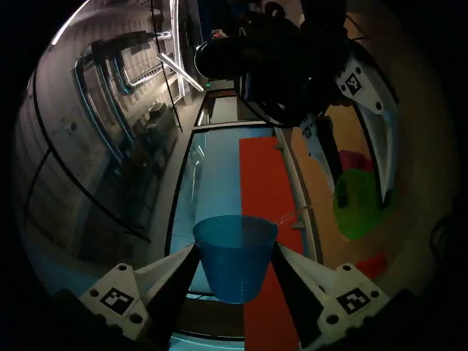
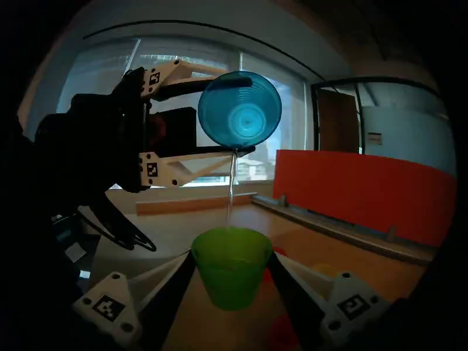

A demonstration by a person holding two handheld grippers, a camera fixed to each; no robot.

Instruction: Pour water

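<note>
In the left gripper view, my left gripper (image 1: 235,253) is shut on a translucent blue cup (image 1: 235,272), and a thin stream of water (image 1: 291,215) leaves its rim. Opposite it my right gripper (image 1: 358,196) grips a green cup (image 1: 357,207). In the right gripper view, my right gripper (image 2: 232,262) is shut on the upright green cup (image 2: 232,275). Above it my left gripper (image 2: 243,114) holds the blue cup (image 2: 240,109) tipped over, mouth toward the camera. The water stream (image 2: 231,187) falls from the blue cup's rim into the green cup.
A wooden table (image 2: 193,228) lies below the cups, with small red objects (image 2: 281,334) on it. An orange partition (image 2: 362,187) runs along its right side. A large window (image 2: 175,55) stands behind. Dark cables (image 2: 126,231) hang under the left hand.
</note>
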